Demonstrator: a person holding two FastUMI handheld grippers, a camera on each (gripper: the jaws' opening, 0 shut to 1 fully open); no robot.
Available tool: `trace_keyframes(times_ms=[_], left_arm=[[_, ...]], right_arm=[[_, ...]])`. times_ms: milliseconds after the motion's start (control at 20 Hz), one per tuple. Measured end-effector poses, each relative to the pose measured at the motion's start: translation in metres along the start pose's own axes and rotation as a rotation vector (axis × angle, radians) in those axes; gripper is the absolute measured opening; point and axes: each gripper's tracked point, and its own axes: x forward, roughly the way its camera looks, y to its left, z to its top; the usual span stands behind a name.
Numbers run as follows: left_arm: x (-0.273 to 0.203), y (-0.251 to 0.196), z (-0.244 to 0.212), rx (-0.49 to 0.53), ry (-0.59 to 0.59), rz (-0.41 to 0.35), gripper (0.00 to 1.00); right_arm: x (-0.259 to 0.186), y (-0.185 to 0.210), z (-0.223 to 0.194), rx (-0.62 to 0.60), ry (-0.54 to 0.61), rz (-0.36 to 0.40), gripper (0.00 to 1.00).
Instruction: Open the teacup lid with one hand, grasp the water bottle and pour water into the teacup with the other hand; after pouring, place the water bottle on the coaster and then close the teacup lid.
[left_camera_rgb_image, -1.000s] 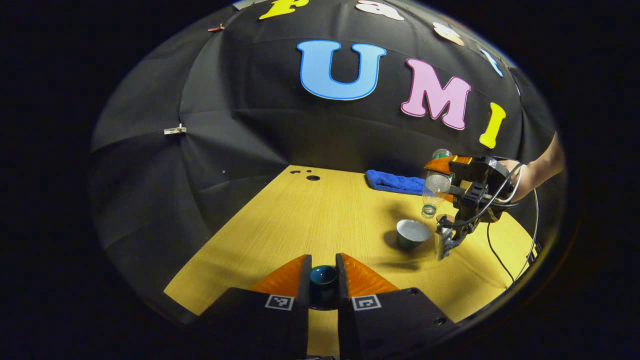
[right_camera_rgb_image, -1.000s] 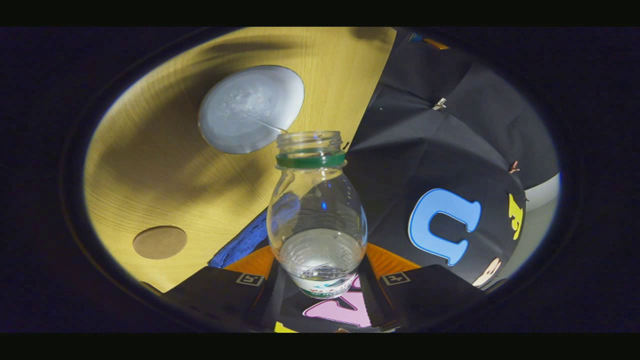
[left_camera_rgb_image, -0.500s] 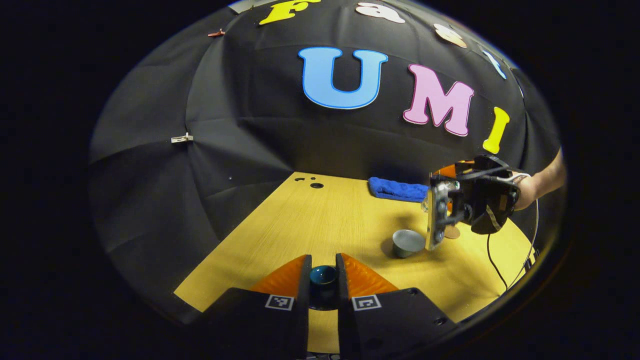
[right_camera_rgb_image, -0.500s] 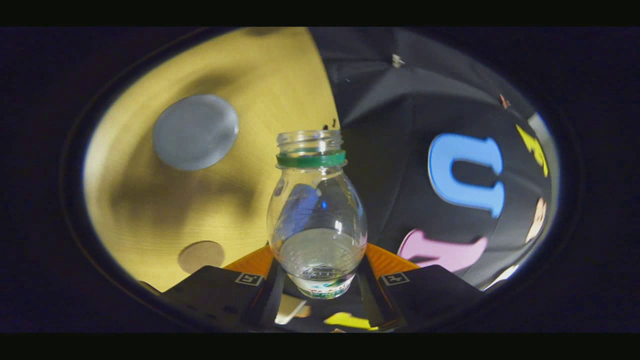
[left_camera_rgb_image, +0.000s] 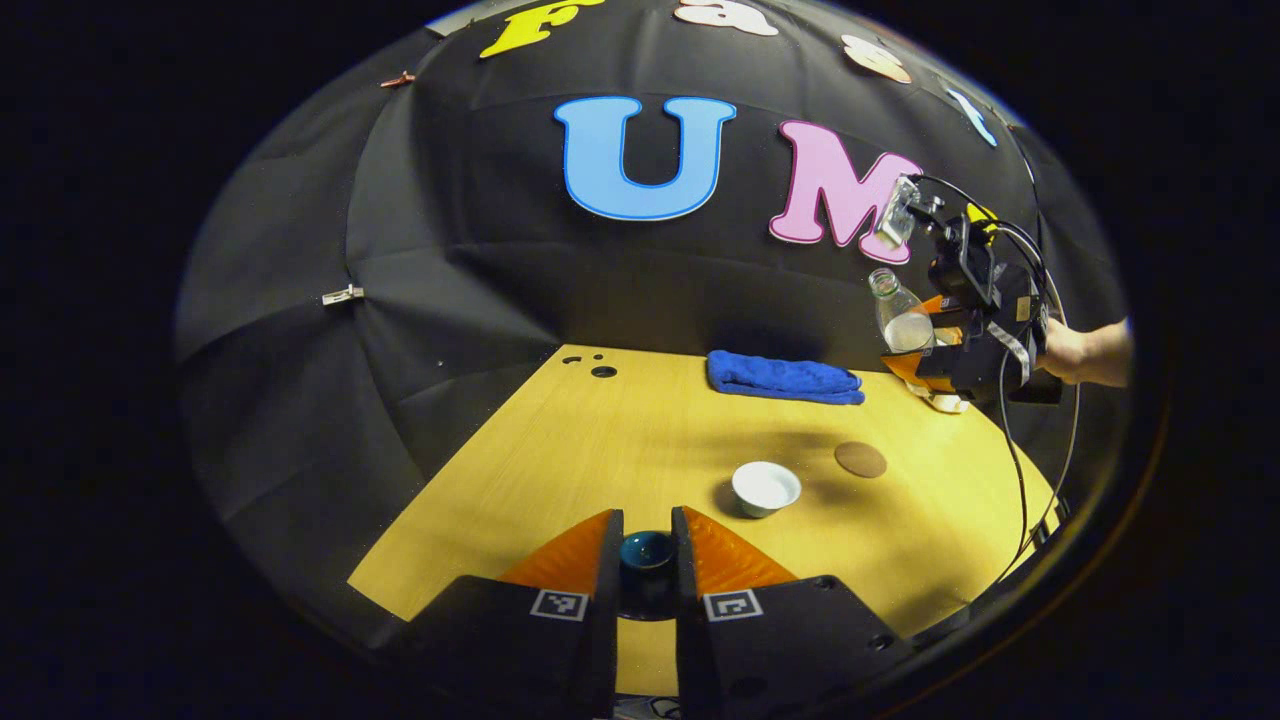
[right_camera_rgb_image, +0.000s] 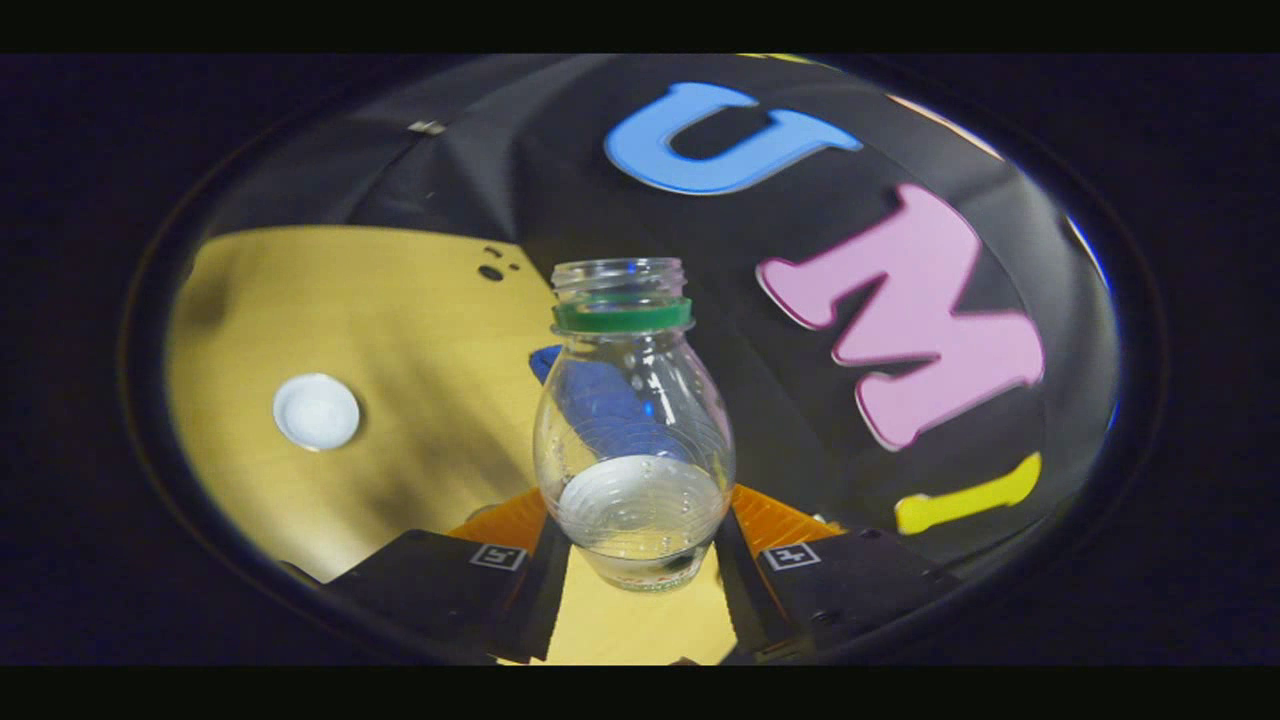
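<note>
Left gripper view looks low across worktop (left_camera_rgb_image: 620, 430) toward teacup (left_camera_rgb_image: 766, 488); right gripper view looks from beyond teacup (right_camera_rgb_image: 316, 411), higher; both share it.

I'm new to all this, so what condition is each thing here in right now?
Cup: open, on the table.
Lid: off, gripped in the left jaws.
Bottle: uncapped, upright, part full, gripped in the right jaws, held in the air.
Coaster: bare.
Cloth: lying bunched by the wall.

In the left gripper view we see the teacup (left_camera_rgb_image: 766, 488) mid tabletop (left_camera_rgb_image: 620, 440), coaster (left_camera_rgb_image: 860, 459) just right, towel (left_camera_rgb_image: 783, 377) behind both at the wall.
</note>
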Motion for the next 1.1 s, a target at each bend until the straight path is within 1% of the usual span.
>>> trace_keyframes(times_ms=[150,200,300,350,400,450,500,650,700,750,800,850,900,1000,1050,1100], left_arm=[[-0.003,-0.023,0.018,0.001,-0.034,0.026,0.28],[-0.002,-0.031,0.023,-0.001,-0.042,0.033,0.24],[0.002,-0.046,0.030,-0.015,-0.053,0.041,0.24],[0.002,-0.055,0.032,-0.021,-0.059,0.042,0.28],[0.004,-0.063,0.034,-0.025,-0.061,0.045,0.24],[0.006,-0.068,0.034,-0.029,-0.061,0.050,0.28],[0.007,-0.074,0.035,-0.035,-0.068,0.056,0.28],[0.012,-0.086,0.040,-0.067,-0.094,0.083,0.29],[0.014,-0.089,0.041,-0.081,-0.101,0.089,0.24],[0.015,-0.093,0.042,-0.093,-0.107,0.086,0.28],[0.018,-0.098,0.041,-0.097,-0.107,0.080,0.24],[0.020,-0.100,0.039,-0.092,-0.106,0.078,0.24],[0.021,-0.100,0.038,-0.083,-0.109,0.084,0.29],[0.024,-0.098,0.033,-0.076,-0.114,0.097,0.28],[0.026,-0.098,0.029,-0.082,-0.113,0.101,0.25],[0.029,-0.098,0.024,-0.095,-0.106,0.104,0.25]], right_arm=[[-0.001,-0.021,-0.009,0.212,-0.039,0.050,0.70],[-0.001,-0.027,-0.010,0.261,-0.057,0.066,0.70],[-0.003,-0.027,-0.012,0.351,-0.094,0.119,0.70],[-0.003,-0.027,-0.013,0.395,-0.113,0.149,0.70],[-0.002,-0.026,-0.017,0.437,-0.133,0.170,0.70],[0.001,-0.023,-0.019,0.475,-0.151,0.188,0.70],[0.006,-0.019,-0.021,0.505,-0.164,0.199,0.70],[0.023,-0.007,-0.029,0.580,-0.210,0.207,0.70],[0.027,0.000,-0.033,0.606,-0.216,0.215,0.70],[0.031,0.008,-0.037,0.628,-0.215,0.224,0.70],[0.038,0.014,-0.043,0.645,-0.209,0.230,0.70],[0.046,0.020,-0.050,0.653,-0.193,0.237,0.70],[0.056,0.025,-0.059,0.655,-0.175,0.234,0.71],[0.070,0.028,-0.068,0.657,-0.169,0.221,0.71],[0.075,0.030,-0.070,0.658,-0.167,0.215,0.71],[0.079,0.031,-0.073,0.659,-0.163,0.209,0.71]])
